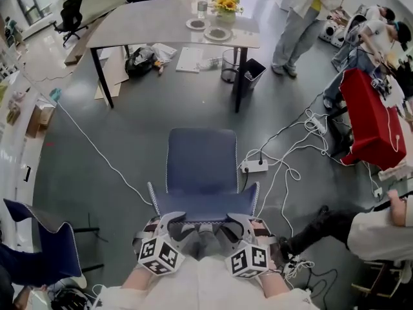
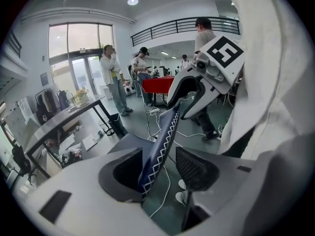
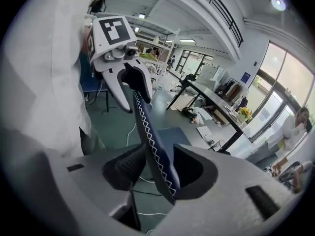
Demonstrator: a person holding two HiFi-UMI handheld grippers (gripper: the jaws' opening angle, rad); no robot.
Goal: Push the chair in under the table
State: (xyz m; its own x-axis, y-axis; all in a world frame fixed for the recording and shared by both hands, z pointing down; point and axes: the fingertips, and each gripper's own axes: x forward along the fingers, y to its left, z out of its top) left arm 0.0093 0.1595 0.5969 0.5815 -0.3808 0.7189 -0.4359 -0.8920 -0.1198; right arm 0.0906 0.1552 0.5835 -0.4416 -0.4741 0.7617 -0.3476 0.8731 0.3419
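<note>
Blue chair (image 1: pixel 201 163) stands on the floor at near centre, its seat facing the far bench (image 1: pixel 161 26) and well apart from it, with bare floor between. The top edge of the backrest (image 1: pixel 203 210) is nearest the person. Left gripper (image 1: pixel 171 221) and right gripper (image 1: pixel 240 222) sit at the left and right ends of that edge. In the left gripper view the fingers (image 2: pixel 197 168) are apart. The stitched rim of the backrest lies against one pad, with a clear gap to the other, so nothing is clamped. The right gripper view shows the same: fingers (image 3: pixel 123 173) spread, the rim passing between them, no squeeze visible. The backrest looks like a thin fabric-covered panel, probably springy rather than rigid, and the chair likely light. The base is hidden, so I cannot tell whether it has casters or plain legs. Best hold is probably both top corners, pinched evenly and driven straight, to keep it from slewing. A power strip (image 1: pixel 253 166) and loose cables (image 1: pixel 290 148) lie just right of the seat, and bins (image 1: pixel 240 71) sit by the bench's right leg.
</note>
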